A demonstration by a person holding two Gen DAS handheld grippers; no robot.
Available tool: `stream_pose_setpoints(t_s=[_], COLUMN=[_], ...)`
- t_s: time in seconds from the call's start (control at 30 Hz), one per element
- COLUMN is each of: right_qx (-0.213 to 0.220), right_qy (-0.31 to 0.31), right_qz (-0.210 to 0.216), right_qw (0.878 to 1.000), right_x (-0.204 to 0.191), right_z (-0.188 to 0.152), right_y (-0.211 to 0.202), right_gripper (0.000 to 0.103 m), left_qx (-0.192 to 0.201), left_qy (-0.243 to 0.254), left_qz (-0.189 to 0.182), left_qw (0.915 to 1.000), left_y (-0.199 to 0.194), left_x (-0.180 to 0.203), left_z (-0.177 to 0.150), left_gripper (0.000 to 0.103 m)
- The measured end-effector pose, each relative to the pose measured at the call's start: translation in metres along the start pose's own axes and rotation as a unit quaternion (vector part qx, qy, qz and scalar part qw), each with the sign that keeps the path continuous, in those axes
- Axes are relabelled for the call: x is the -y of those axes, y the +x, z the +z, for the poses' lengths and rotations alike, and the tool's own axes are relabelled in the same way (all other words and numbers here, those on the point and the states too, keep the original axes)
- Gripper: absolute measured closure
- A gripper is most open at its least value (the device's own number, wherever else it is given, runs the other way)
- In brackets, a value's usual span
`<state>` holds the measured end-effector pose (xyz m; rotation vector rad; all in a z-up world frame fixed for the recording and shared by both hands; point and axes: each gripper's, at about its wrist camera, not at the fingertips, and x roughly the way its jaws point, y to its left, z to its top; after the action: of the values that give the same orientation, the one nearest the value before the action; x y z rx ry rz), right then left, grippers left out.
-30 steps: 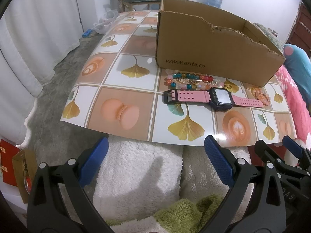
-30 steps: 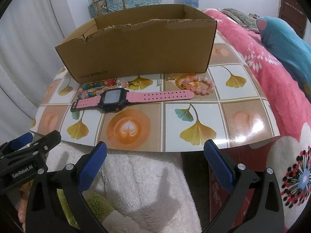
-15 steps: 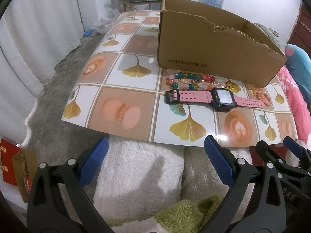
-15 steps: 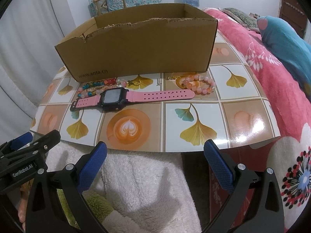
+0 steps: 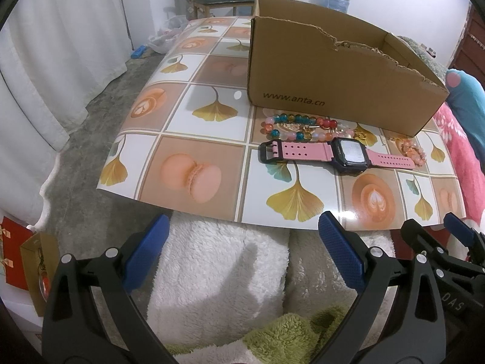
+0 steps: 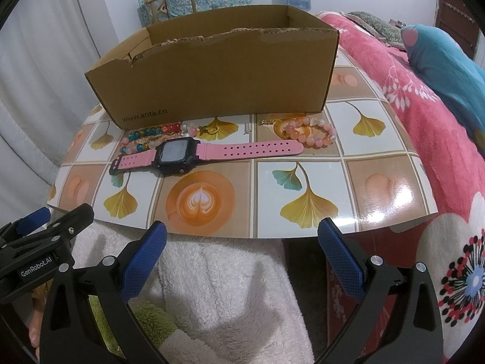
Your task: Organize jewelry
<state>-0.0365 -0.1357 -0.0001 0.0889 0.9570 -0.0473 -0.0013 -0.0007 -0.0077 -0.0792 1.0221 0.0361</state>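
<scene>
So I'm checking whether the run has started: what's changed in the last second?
Little: the left gripper has eased slightly toward the table; nothing was gripped or released. The right gripper stays open, and the pink watch, bead bracelets and cardboard box lie unmoved.

The board's [image 6: 379, 194] near edge and right corner lie open; the box [image 6: 218, 82] walls off the far edge behind the watch [image 6: 182, 153].

You are working in a home bedroom, pink floral bedding [image 6: 424, 127] at right, white curtains [image 5: 45, 60] at left, wooden chair [image 6: 169, 0] against far wall, fleece blankets [image 5: 218, 273] beneath the patterned board [image 5: 197, 127].
</scene>
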Motion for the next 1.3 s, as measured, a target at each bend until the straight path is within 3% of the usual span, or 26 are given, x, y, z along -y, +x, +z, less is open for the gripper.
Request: stream_pose_setpoints(t_s=[1.3], right_qx=[0.005], right_qy=[0.001], right_qz=[-0.006], right_qw=[1.0], right_x=[0.0005], right_z=[0.0046], right_y=[-0.0055], right_gripper=[0.006], left_qx=[0.0], left_qy=[0.002], left_qz=[0.002], left_qw=[1.0], left_y=[-0.0005], left_x=[-0.0036], left_z=[0.0035], left_gripper=[0.007])
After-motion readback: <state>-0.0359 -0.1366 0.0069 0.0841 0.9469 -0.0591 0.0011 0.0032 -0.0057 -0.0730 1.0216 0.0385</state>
